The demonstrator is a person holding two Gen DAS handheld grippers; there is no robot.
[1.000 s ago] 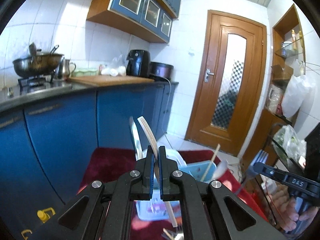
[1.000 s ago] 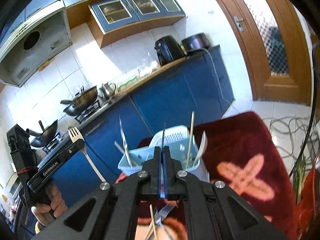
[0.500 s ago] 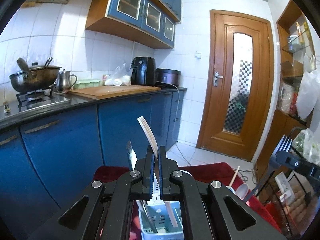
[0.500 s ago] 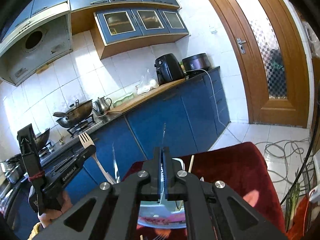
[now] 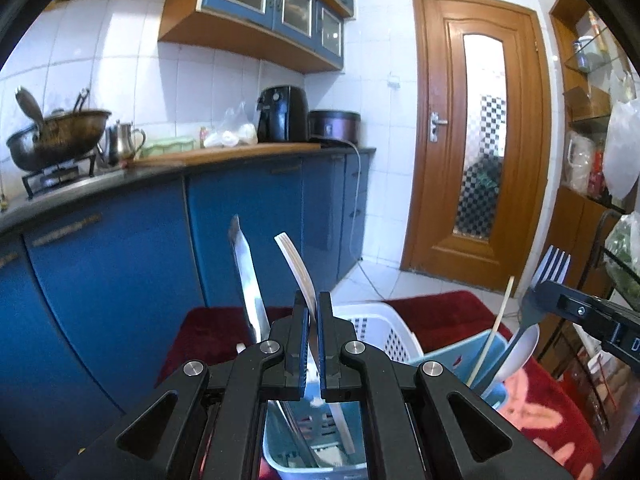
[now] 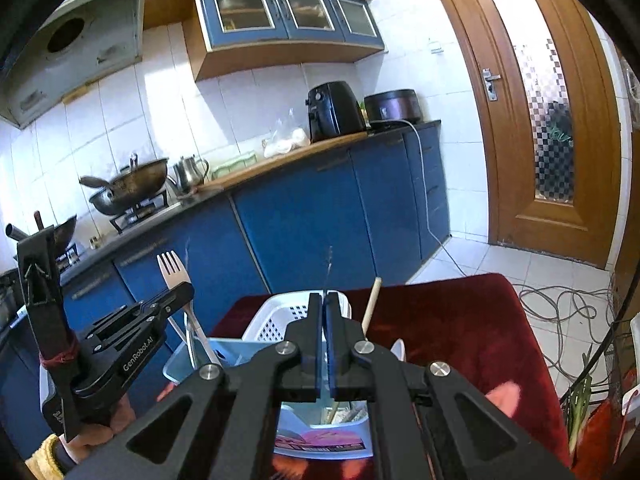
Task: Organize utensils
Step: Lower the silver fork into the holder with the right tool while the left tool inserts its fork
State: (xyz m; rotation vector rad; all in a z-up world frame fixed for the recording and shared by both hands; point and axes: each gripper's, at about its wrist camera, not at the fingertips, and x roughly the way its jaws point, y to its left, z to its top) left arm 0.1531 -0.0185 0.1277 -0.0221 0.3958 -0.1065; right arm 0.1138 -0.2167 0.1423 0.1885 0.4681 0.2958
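Observation:
My left gripper (image 5: 313, 304) is shut on a cream fork (image 5: 294, 264), tines up, its handle reaching down into a light blue bin (image 5: 312, 452). A steel knife (image 5: 247, 280) stands in the bin beside it. My right gripper (image 6: 324, 300) is shut on a thin metal fork (image 6: 329, 268) seen edge-on, above another blue bin (image 6: 320, 436). In the right wrist view the left gripper (image 6: 176, 294) and its fork (image 6: 173, 270) show at the left. In the left wrist view the right gripper (image 5: 538, 290) holds its grey fork (image 5: 554, 266) at the right.
A white perforated basket (image 5: 380, 328) stands behind the bins on a dark red cloth (image 6: 460, 320). A chopstick (image 5: 494, 328) and a white spoon (image 5: 520, 352) stand in a blue bin. Blue cabinets (image 5: 120, 280) run along the left. Cables (image 6: 560, 304) lie on the floor.
Both grippers have come down toward the bins with their forks still held. The bins and basket now show more fully below the fingers.

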